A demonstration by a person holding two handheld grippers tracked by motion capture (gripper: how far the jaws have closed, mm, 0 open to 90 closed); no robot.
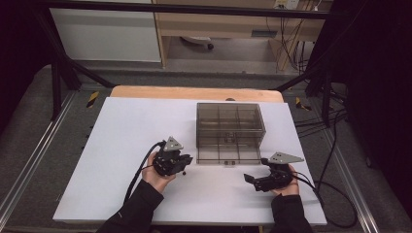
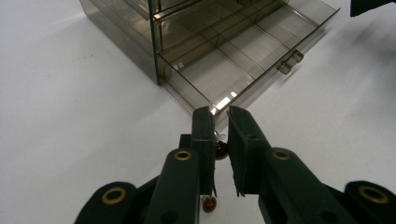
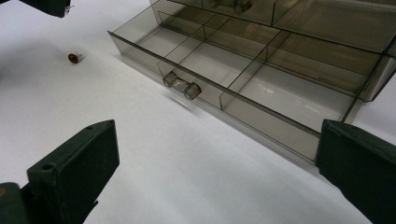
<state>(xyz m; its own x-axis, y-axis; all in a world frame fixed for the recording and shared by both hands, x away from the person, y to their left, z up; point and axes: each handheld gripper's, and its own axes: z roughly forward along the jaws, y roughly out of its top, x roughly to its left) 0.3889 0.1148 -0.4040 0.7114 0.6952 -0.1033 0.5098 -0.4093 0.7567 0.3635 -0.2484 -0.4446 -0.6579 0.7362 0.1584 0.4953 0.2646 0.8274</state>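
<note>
A smoky clear drawer box (image 1: pixel 228 119) stands mid-table with its bottom drawer (image 1: pixel 227 154) pulled out. The drawer's compartments (image 3: pixel 280 91) look empty. My left gripper (image 1: pixel 186 164) hovers by the drawer's left front corner (image 2: pixel 205 105). Its jaws (image 2: pixel 221 115) are nearly together on a small red bulb-like piece (image 2: pixel 221 149) with thin wire legs. A second red piece (image 2: pixel 210 204) lies on the table under that gripper, and is also seen from the other side (image 3: pixel 73 58). My right gripper (image 1: pixel 252 180) is wide open with nothing between its fingers (image 3: pixel 77 170), low in front of the drawer handle (image 3: pixel 182 85).
The white tabletop (image 1: pixel 126 145) runs out to the left and front of the box. A wooden board edge (image 1: pixel 194 92) lies behind it. Black frame posts (image 1: pixel 56 82) and cables (image 1: pixel 330 160) flank the table. A cable (image 1: pixel 141 170) trails from my left gripper.
</note>
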